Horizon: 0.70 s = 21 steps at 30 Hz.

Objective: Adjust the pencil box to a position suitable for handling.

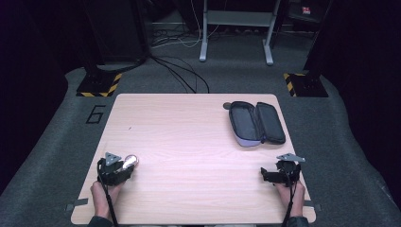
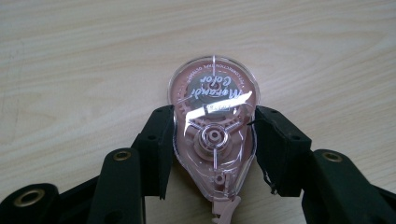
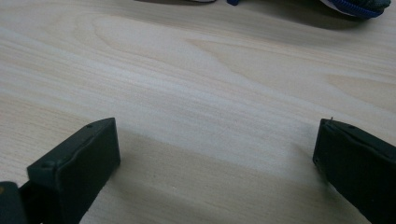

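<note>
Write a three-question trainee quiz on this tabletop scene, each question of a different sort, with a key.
1. True or false: the left gripper is shut on the correction tape dispenser.
2. Multiple choice: where on the wooden table does the open pencil case lie in the high view? A) near left corner B) far right part C) centre
3. Fill in: the right gripper's jaws stand ____ with only bare wood between them.

Key
1. True: both pads press on its clear sides.
2. B.
3. Open.
</note>
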### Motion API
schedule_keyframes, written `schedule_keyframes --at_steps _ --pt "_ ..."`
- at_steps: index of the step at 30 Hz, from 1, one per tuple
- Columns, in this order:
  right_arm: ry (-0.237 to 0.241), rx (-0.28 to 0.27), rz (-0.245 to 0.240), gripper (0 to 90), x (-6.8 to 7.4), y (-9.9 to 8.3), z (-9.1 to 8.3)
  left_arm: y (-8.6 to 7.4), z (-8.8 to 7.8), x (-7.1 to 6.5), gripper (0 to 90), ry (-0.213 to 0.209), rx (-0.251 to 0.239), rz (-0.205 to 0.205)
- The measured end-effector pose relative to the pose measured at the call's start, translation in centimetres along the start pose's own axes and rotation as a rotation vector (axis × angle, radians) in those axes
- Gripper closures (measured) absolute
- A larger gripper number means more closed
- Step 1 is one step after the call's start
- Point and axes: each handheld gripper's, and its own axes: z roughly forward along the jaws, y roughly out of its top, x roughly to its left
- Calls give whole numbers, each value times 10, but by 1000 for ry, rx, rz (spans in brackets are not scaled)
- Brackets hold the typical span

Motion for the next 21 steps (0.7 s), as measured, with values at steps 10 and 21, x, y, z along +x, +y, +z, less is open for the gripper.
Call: schedule_keyframes --at_steps 10,21 --pt "-1 1 1 2 0 0 0 0 -11 1 185 -13 -49 -30" --pt "-4 3 1 0 0 1 0 -16 -31 -12 77 -21 -54 5"
